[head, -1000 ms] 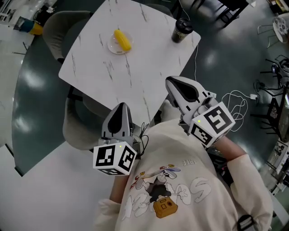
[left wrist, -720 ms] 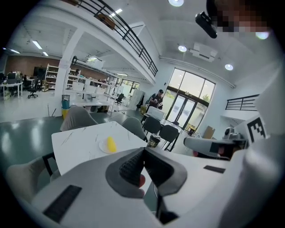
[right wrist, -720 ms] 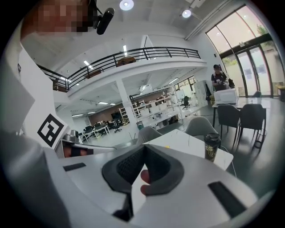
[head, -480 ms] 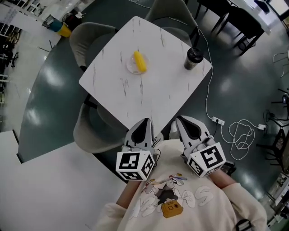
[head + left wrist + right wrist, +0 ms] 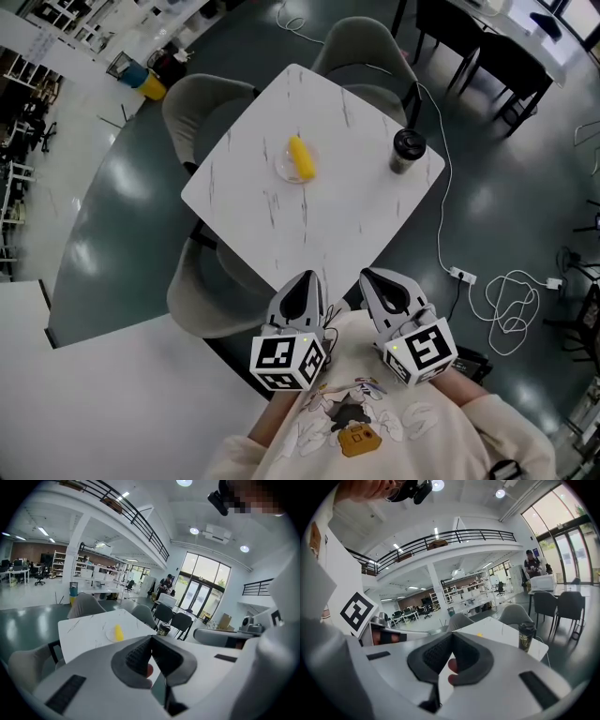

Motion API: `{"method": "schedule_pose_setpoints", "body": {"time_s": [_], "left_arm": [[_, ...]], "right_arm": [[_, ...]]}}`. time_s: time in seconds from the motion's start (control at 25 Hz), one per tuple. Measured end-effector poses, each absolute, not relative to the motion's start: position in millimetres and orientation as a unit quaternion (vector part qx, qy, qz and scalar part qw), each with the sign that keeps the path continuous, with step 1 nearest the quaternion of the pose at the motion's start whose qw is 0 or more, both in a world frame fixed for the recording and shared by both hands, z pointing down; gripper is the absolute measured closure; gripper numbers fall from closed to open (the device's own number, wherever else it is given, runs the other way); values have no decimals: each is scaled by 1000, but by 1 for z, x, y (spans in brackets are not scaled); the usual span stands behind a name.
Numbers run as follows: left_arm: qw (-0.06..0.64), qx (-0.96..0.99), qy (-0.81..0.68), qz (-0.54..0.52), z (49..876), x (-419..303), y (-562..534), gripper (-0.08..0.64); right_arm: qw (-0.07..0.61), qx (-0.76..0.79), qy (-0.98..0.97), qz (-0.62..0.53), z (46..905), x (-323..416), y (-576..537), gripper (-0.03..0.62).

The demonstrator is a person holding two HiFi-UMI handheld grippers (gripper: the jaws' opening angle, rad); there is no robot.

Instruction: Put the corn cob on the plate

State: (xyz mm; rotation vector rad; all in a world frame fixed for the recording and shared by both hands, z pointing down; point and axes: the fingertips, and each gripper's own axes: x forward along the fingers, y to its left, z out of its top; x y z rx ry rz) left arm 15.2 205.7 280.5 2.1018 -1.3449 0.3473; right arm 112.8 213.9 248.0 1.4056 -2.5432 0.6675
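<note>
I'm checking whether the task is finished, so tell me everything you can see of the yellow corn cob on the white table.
The yellow corn cob is short, stubby and evenly yellow, with no husk showing; its kernels are too small to make out. It lies on its side on a small clear round plate, near the middle of the white marble-patterned table. Only the plate touches it.

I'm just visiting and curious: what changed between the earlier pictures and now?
The right tool drew back from the edge of the table toward the person's chest and now sits beside the left tool; the table looks farther off. Nothing was grasped or released: both tools are shut and empty. The corn cob stays on the plate, the cup at the table's corner.
</note>
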Motion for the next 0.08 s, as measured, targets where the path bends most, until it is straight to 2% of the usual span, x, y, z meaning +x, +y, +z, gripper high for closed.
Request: {"method": "schedule_pose_setpoints", "body": {"time_s": [0.08], "left_arm": [[311,795,-503,135,273,2,202,552]], "right_arm": [[85,473,-847,228,241,98,212,591]]}}
